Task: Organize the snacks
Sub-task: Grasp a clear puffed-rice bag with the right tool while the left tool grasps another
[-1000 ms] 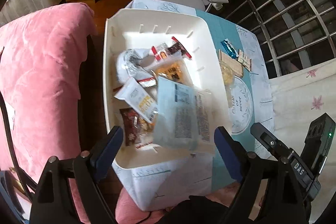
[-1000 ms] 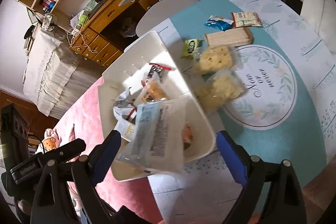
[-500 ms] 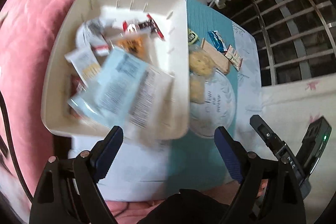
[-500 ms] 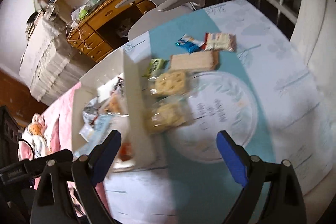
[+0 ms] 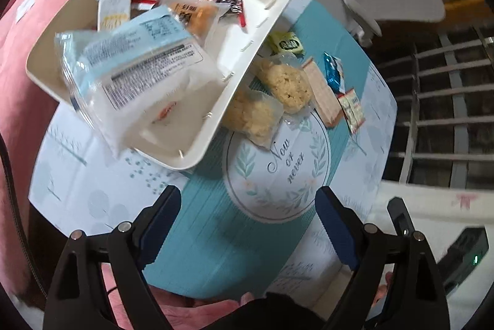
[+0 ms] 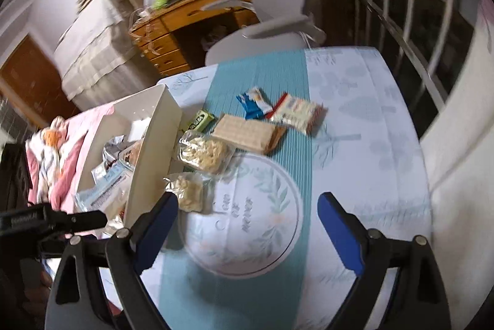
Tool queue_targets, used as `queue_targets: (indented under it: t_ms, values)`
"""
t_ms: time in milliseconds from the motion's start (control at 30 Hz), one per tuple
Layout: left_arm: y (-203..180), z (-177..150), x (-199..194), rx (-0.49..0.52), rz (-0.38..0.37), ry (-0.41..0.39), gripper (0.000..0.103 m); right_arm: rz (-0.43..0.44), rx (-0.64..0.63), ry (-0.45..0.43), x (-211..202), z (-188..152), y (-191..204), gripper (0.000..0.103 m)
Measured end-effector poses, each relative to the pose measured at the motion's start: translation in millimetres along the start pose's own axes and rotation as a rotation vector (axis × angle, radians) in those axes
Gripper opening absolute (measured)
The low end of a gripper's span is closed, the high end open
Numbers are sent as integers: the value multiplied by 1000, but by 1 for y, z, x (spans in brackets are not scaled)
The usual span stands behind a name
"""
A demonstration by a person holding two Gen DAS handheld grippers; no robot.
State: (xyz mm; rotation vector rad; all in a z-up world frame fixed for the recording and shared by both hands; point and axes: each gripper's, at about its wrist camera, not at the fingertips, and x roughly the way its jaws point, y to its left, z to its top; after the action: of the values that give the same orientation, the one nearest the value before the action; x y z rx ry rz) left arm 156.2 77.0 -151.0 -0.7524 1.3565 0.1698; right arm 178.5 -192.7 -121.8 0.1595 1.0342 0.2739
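Reaching for loose snacks on table (image 6: 355,126): both grippers, left (image 5: 247,225) and right (image 6: 247,225), spread wide, empty. White bin (image 5: 244,64) already part-filled. Nearest rice-cake packs (image 6: 205,155) touch bin wall; approach from open side, pinch crinkly wrapper edge, avoid crushing.

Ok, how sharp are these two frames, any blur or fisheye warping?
Left wrist: fairly sharp; the bin and the "Now or never" mat print read clearly, edges bowed by the fisheye. Right wrist: motion blur throughout, the mat print smeared, the window bars curved. Both claws open.
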Motion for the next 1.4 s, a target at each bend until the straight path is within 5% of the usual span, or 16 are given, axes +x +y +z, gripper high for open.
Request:
queue_targets:
  t_ms: [233, 700, 1067, 1400]
  values:
    - [-14, -3, 17, -157, 23, -114, 88, 67, -222, -79, 15, 15, 3, 88]
    - [-19, 11, 71, -406, 67, -217, 88, 192, -719, -162, 106, 20, 28, 79]
    - [-10, 20, 104, -504, 109, -213, 88, 271, -902, -123, 164, 14, 49, 71]
    - [-4, 29, 121, -540, 119, -217, 88, 332, -945, -61, 189, 12, 57, 63]
